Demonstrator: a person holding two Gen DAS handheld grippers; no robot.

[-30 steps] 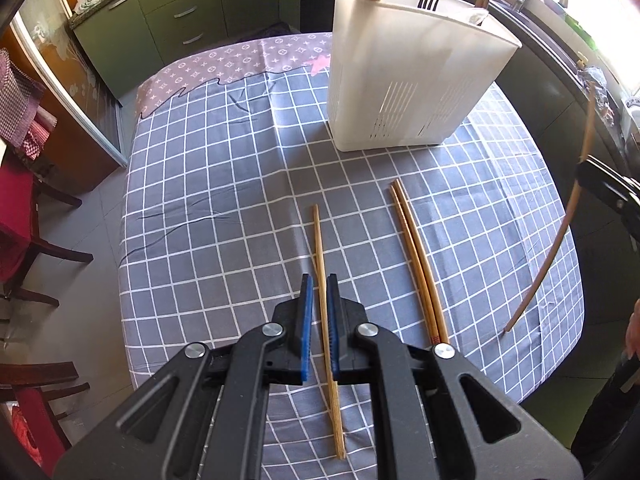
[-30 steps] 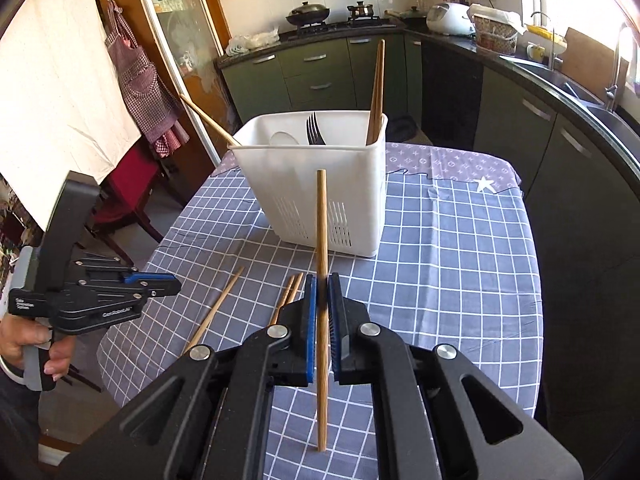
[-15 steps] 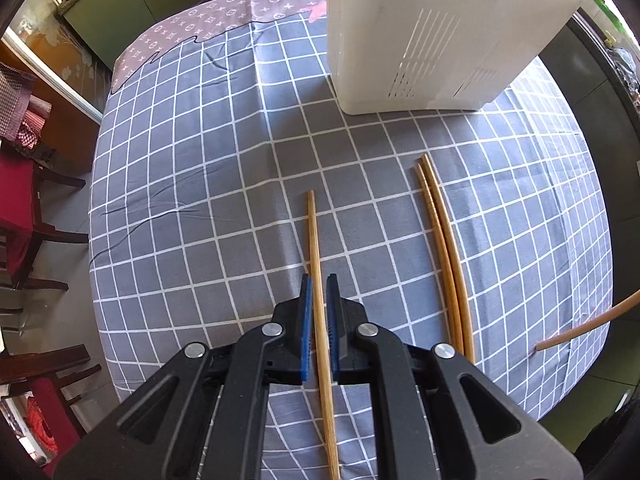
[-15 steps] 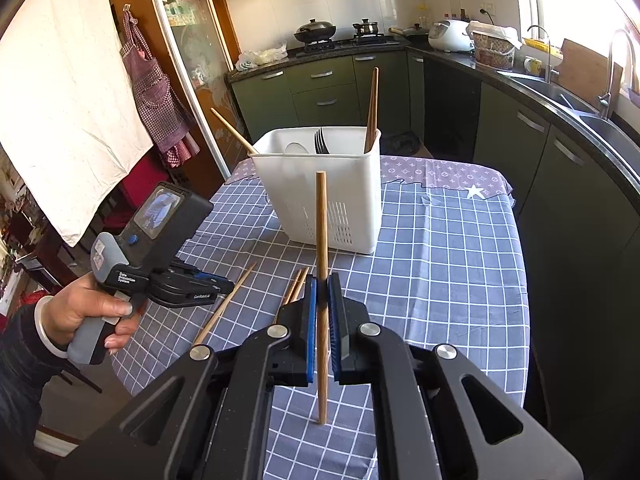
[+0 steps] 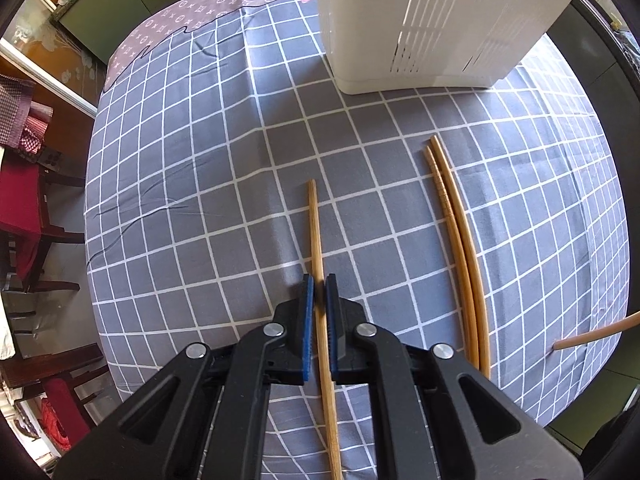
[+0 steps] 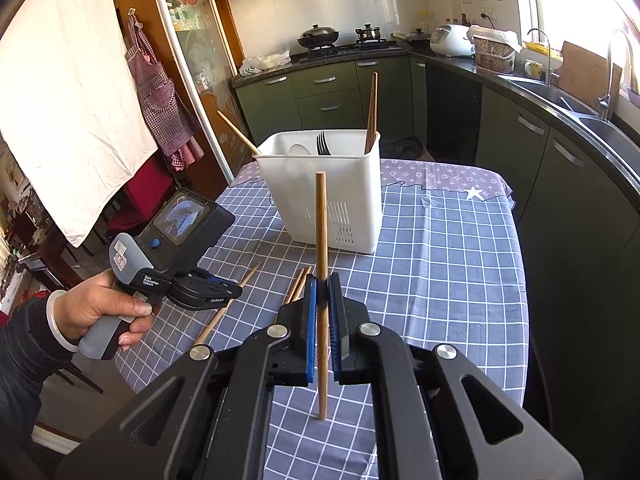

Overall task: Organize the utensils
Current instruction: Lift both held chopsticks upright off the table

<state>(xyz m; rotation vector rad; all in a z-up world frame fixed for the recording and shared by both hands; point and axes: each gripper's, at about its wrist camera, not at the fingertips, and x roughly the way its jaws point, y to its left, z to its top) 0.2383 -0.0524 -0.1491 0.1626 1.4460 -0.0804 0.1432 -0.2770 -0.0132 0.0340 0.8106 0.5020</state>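
Observation:
A white slotted utensil caddy [image 6: 352,184] stands on the checked tablecloth [image 5: 200,200] and holds a fork [image 6: 322,144] and chopsticks [image 6: 372,108]. My left gripper [image 5: 319,280] points straight down at the cloth. It is shut on a single wooden chopstick [image 5: 315,232] that lies flat, with a pad on each side. In the right wrist view this gripper [image 6: 236,292] sits low over that chopstick [image 6: 248,276]. My right gripper [image 6: 323,280] is shut on another chopstick [image 6: 321,220], held upright above the table in front of the caddy. A pair of chopsticks [image 5: 460,248] lies to the right of the left gripper.
The caddy [image 5: 420,20] stands beyond the left gripper. The table edge [image 5: 96,240] drops to the floor, with red-cushioned chairs [image 5: 24,208] on the left. Dark green cabinets [image 6: 560,200] and a counter with a sink run along the right. A white cloth [image 6: 68,100] hangs at left.
The left gripper has sunk toward the cloth, and the flat chopstick now looks larger between its pads. The right gripper, still holding its chopstick, has drawn back a little from the caddy.

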